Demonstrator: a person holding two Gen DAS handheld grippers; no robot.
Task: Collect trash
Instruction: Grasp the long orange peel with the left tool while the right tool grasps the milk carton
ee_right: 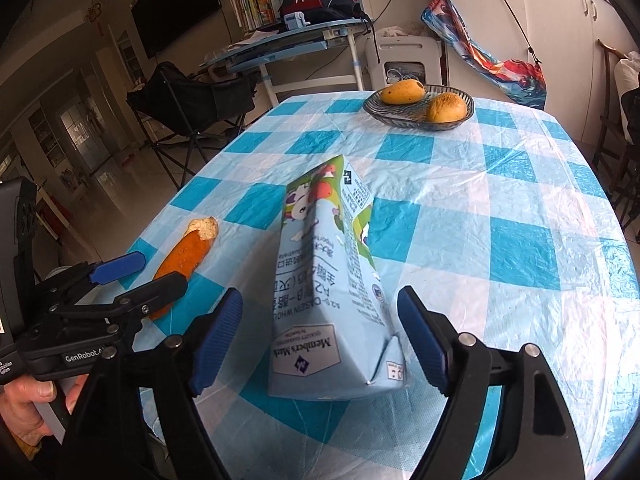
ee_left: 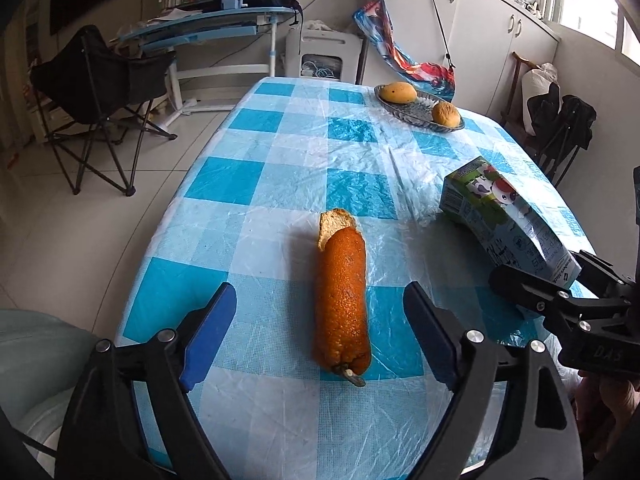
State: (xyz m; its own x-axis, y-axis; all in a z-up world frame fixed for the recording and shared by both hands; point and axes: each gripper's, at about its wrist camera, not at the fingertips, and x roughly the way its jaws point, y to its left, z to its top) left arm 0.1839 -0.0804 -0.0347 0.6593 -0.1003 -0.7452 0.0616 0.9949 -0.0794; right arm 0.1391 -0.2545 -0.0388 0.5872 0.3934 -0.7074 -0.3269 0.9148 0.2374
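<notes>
While both hand-held grippers gape, orange peel point(ee_left: 341, 300) and milk carton point(ee_right: 332, 284) lie unpinched near fruit dish point(ee_right: 376, 110).

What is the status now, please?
Left hand-held gripper open around orange peel strip. Right hand-held gripper open around light-blue milk carton. Nothing blocking.

glass dish point(ee_right: 464, 114) | two fruits inside | checked tablecloth point(ee_right: 500, 184) | folding chair point(ee_left: 100, 80)

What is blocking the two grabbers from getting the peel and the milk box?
Nothing visible. The left gripper stands open around the orange peel, and the right gripper stands open around the milk carton lying on the table. No trash bin shows.
</notes>
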